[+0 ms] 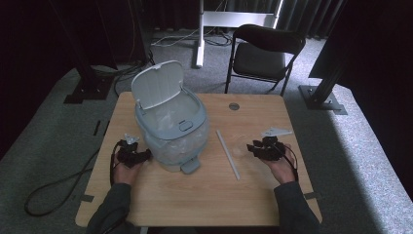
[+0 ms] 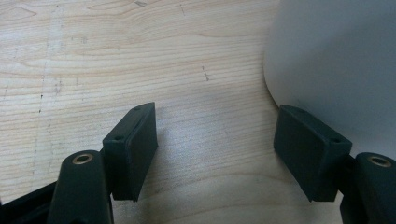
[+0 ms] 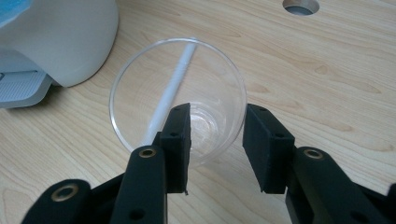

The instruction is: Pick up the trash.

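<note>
A clear plastic cup (image 3: 135, 88) sits between the jaws of my right gripper (image 3: 217, 123), whose pads press on its lower part; its open rim faces away from the camera. A white straw (image 3: 180, 70) lies on the table behind it, seen through the cup wall. In the high view the right gripper (image 1: 251, 147) is at the table's right, with the cup (image 1: 238, 150) beside the straw (image 1: 228, 153). A pale blue-grey bin (image 1: 170, 131) stands left of centre with its lid (image 1: 158, 83) up. My left gripper (image 2: 217, 140) is open with only bare wood between its jaws, right beside the bin wall (image 2: 336, 60).
The wooden table (image 1: 204, 195) has a round cable hole (image 1: 234, 106) at the back. A black folding chair (image 1: 265, 53) stands behind the table. The bin's foot pedal (image 1: 190, 165) points to the front. A cable (image 1: 53, 190) trails off the left edge to the floor.
</note>
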